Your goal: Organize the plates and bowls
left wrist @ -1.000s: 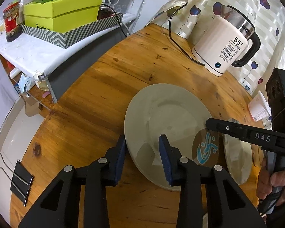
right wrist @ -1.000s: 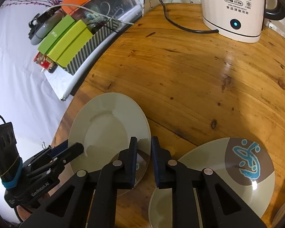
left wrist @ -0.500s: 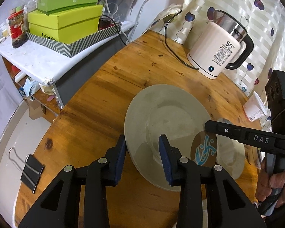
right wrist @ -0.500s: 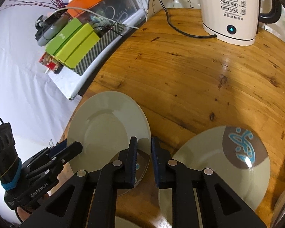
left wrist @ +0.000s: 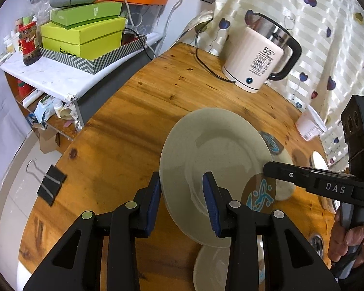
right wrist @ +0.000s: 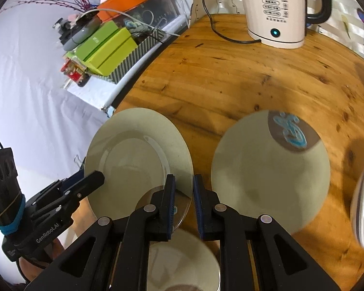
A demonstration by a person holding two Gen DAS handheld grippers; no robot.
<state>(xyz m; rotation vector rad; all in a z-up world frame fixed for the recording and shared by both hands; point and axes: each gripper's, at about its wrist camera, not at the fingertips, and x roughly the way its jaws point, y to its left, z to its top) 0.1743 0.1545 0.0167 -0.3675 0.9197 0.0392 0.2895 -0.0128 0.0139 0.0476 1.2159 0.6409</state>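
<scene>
A grey-beige plate (left wrist: 218, 160) with a brown patch and blue motif is lifted above the round wooden table (left wrist: 133, 111). My right gripper (right wrist: 184, 203) is shut on its rim and shows in the left wrist view (left wrist: 291, 175). My left gripper (left wrist: 182, 203) stands with its fingers on either side of the plate's near-left rim; its grip is unclear. It shows in the right wrist view (right wrist: 85, 186). The plate also shows there (right wrist: 136, 165). A second matching plate (right wrist: 269, 177) lies on the table to the right. A third plate (right wrist: 182, 262) lies below the grippers.
A white electric kettle (left wrist: 259, 60) with its cord stands at the table's far side. A shelf with green boxes (left wrist: 82, 38) is at the left. A black binder clip (left wrist: 48, 184) lies at the table's left edge. A white cup (left wrist: 310, 126) stands at the right.
The plate has risen off the table with both grippers. Another plate beneath it has come into view. The second plate now lies farther right in the right wrist view.
</scene>
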